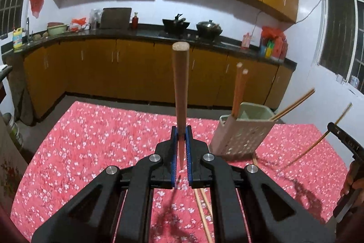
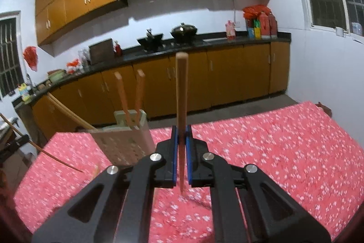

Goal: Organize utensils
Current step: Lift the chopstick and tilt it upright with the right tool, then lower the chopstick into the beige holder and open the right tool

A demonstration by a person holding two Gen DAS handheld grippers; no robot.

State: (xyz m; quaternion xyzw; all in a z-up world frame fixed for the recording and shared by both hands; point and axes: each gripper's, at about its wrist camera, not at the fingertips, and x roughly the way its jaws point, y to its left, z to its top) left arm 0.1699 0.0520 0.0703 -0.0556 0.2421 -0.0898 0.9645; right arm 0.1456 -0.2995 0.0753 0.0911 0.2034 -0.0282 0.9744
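My left gripper (image 1: 181, 131) is shut on a wooden chopstick (image 1: 180, 88) that points up and away, held above the red floral tablecloth (image 1: 95, 142). My right gripper (image 2: 181, 131) is shut on another wooden chopstick (image 2: 181, 92). A perforated beige utensil holder (image 1: 241, 131) stands to the right of my left gripper, with several chopsticks (image 1: 238, 90) in it. In the right wrist view the holder (image 2: 127, 140) is left of my right gripper. Two loose chopsticks (image 1: 203, 208) lie on the cloth under my left gripper.
The right gripper and its chopstick (image 1: 318, 142) show at the right edge of the left wrist view. The left gripper's chopstick (image 2: 45, 149) shows at the left edge of the right wrist view. Kitchen cabinets and a counter (image 1: 145, 34) stand beyond the table.
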